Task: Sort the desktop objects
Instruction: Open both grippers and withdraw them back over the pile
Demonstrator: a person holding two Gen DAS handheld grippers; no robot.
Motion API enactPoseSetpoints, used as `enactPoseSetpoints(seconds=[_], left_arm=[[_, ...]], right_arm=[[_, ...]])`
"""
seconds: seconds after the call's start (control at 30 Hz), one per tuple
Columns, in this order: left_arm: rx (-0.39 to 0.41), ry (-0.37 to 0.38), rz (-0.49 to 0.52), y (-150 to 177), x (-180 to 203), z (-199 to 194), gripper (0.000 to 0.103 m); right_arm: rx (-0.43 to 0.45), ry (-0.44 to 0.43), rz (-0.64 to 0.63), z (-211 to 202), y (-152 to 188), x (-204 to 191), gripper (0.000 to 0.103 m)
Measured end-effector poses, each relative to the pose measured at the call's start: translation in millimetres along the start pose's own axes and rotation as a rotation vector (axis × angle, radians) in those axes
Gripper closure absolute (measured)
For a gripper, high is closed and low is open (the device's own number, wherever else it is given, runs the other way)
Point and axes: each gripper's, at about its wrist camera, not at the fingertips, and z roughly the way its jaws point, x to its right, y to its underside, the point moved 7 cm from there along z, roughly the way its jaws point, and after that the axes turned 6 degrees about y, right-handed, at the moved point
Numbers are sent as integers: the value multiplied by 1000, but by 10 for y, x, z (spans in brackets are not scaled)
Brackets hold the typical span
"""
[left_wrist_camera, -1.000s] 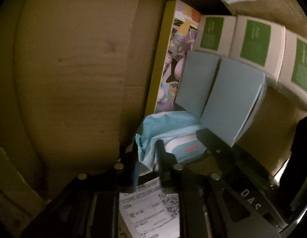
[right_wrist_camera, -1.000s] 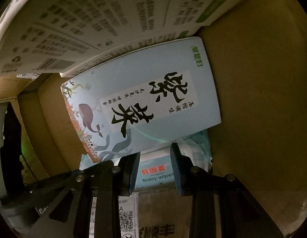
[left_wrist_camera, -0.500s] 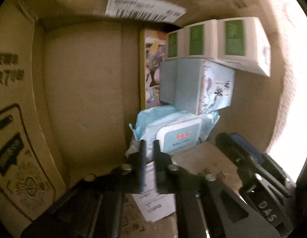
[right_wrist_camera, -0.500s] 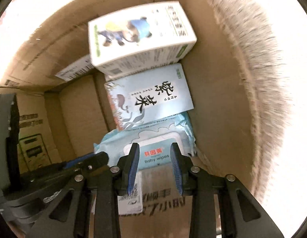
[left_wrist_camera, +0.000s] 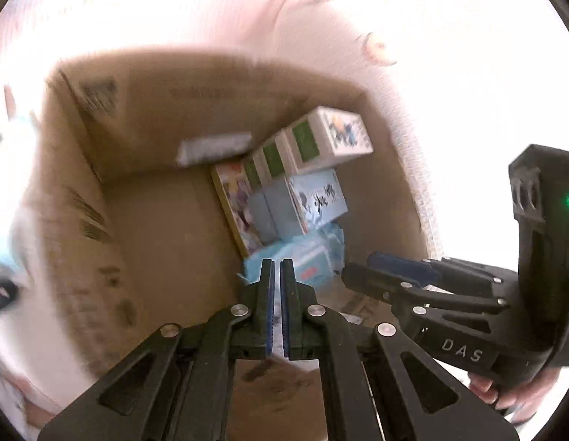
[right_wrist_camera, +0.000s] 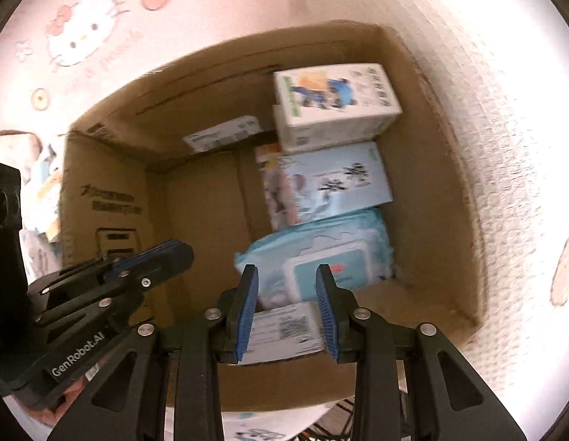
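A cardboard box (right_wrist_camera: 111, 198) holds the sorted items along its right wall: a white box with a cartoon figure (right_wrist_camera: 336, 104) at the far end, a light blue box with black calligraphy (right_wrist_camera: 328, 185) in the middle, and a blue pack of baby wipes (right_wrist_camera: 321, 257) nearest me. A colourful flat book (left_wrist_camera: 235, 207) stands on edge beside them. My left gripper (left_wrist_camera: 276, 275) is shut and empty above the box. My right gripper (right_wrist_camera: 286, 294) is open and empty above the wipes. Each gripper shows in the other's view.
The box stands on a pink Hello Kitty cloth (right_wrist_camera: 82, 36). A white shipping label (right_wrist_camera: 284, 330) lies on the box floor near the front wall. The left half of the box floor (left_wrist_camera: 167, 235) is bare cardboard. Blurred items show at the left (left_wrist_camera: 5, 242).
Both grippers have risen out of the box, from deep inside it to above its rim. The left jaws closed from slightly apart to shut. The wipes pack stays in the box.
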Motion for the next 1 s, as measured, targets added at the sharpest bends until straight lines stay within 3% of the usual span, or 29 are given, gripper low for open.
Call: enactPoseSetpoints(seconds=[0.17, 0.3, 0.53, 0.77, 0.93, 1.0], left_arm=[[81, -4, 87, 29, 156, -442, 101], [147, -13, 156, 77, 83, -667, 101], [235, -122, 269, 375, -262, -1075, 101], [261, -220, 200, 661, -884, -1388, 100], [264, -176, -49, 705, -1486, -1633, 101], [283, -203, -105, 672, -1718, -1733, 101]], right_arm=[[65, 12, -39, -38, 50, -323, 74], [111, 17, -73, -370, 168, -439, 74], [264, 56, -111, -551, 259, -723, 74], [418, 117, -218, -836, 437, -1212, 74], [430, 130, -244, -874, 460, -1463, 74], [453, 152, -264, -879, 423, -1591, 74]])
